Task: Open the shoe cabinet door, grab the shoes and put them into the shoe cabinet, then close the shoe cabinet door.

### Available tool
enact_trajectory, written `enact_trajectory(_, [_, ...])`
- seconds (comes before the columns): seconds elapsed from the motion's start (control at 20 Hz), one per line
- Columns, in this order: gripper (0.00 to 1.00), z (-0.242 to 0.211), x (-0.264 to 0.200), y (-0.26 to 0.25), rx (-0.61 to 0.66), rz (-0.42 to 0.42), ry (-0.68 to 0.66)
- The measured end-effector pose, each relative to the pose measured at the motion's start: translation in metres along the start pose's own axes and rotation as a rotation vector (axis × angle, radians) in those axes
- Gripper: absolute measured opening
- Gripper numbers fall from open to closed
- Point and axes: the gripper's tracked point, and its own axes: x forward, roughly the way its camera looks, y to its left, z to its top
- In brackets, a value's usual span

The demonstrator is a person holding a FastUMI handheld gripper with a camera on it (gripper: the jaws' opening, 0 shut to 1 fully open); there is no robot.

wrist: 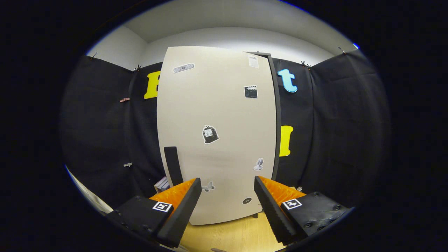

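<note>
- Your gripper point(227, 196) is spread wide, nothing between the fingers, nothing touching either pad.
- Cabinet point(217, 133) stands dead ahead, beyond the fingertips, upright on the wood floor point(227, 236).
- Door point(213, 115) looks closed or close to it: pale flat panel facing you, with a dark frame edge point(277, 119) showing down its right side. Can't tell if there's a gap at that edge.
- Handle point(173, 165): dark vertical bar low on the door's left side, just above and beyond your left finger point(182, 210). Not touching it.
- Right finger point(271, 206) sits in front of the door's lower right corner, clear of it.
- Several small stickers point(210, 134) are scattered over the door face.
- Door's bottom edge sits just above the floor; a strip of bare floor lies between the fingers and the cabinet base.
- Open room: black cloth wall point(332, 133) on both sides of the cabinet, set back, with space left and right of it.
- Small pale object point(162, 183) low on the left by the cabinet, partly hidden behind your left finger; can't tell what it is.
- Can't see the shoes from here.
</note>
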Motion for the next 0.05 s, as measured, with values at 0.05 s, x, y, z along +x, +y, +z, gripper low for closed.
enact_trajectory(0.05, [0.98, 0.0004, -0.0011, 0.0011, -0.001, 0.0, 0.0])
